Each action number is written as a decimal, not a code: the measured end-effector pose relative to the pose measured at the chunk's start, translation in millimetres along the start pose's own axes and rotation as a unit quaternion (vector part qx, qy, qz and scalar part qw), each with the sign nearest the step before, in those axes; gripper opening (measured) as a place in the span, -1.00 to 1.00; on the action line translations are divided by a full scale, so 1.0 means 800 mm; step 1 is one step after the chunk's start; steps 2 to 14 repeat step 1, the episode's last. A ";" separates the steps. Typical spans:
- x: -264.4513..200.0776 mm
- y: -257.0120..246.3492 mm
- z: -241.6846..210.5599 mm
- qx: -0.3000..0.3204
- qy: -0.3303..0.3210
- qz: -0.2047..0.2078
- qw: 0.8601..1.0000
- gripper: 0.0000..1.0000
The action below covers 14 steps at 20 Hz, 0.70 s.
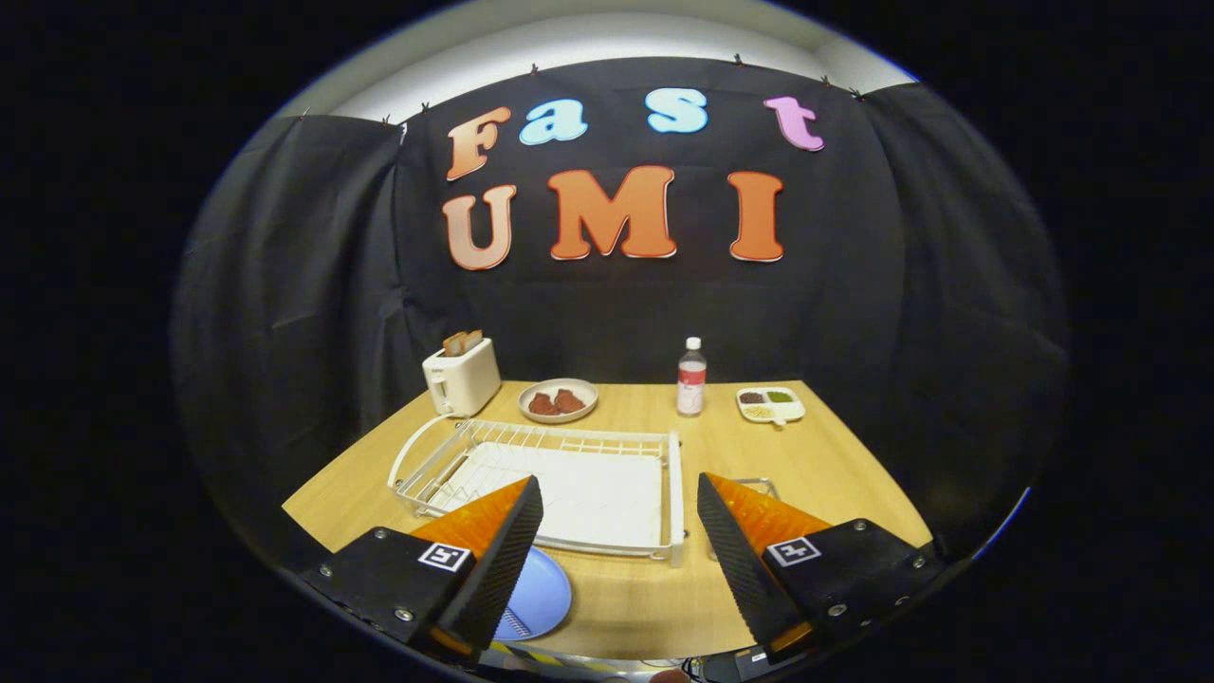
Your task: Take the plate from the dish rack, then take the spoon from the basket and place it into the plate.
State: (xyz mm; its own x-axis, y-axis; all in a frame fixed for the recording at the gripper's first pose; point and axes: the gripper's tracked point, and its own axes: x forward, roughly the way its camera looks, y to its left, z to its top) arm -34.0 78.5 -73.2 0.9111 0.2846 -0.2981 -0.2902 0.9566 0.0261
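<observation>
Wooden counter (pixel 835 465) seen from the gripper (pixel 616 541), whose two fingers stand wide apart and hold nothing. Furthest left, at the back, sits a white toaster (pixel 462 377) with bread in its slots. Nearer and low down, just beside the left finger, a light blue plate (pixel 539 598) lies flat on the counter, partly hidden by that finger; it looks round, smooth and shallow, and it is already out of the rack. Between and just beyond the fingers lies the white wire dish rack (pixel 560 484), its long side running across the view. Behind the rack is a pale bowl (pixel 558 399) holding dark red food. Right of that stands a clear bottle (pixel 691 378) with a red label, then a small divided dish (pixel 770 404).

Just past the right finger, touching the rack's right end, a thin metal wire frame (pixel 759 486) peeks out; this is probably the basket, though the finger covers most of it and no spoon can be made out. Judging by this, the spoon step is next, and the basket lies ahead and to the right of the gripper, with the plate on the opposite side.
</observation>
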 end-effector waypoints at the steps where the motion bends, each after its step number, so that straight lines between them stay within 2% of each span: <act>1: -0.006 -0.010 0.015 0.001 -0.015 -0.007 1.000 0.95; 14: -0.006 -0.010 0.015 0.001 -0.015 -0.007 1.000 0.95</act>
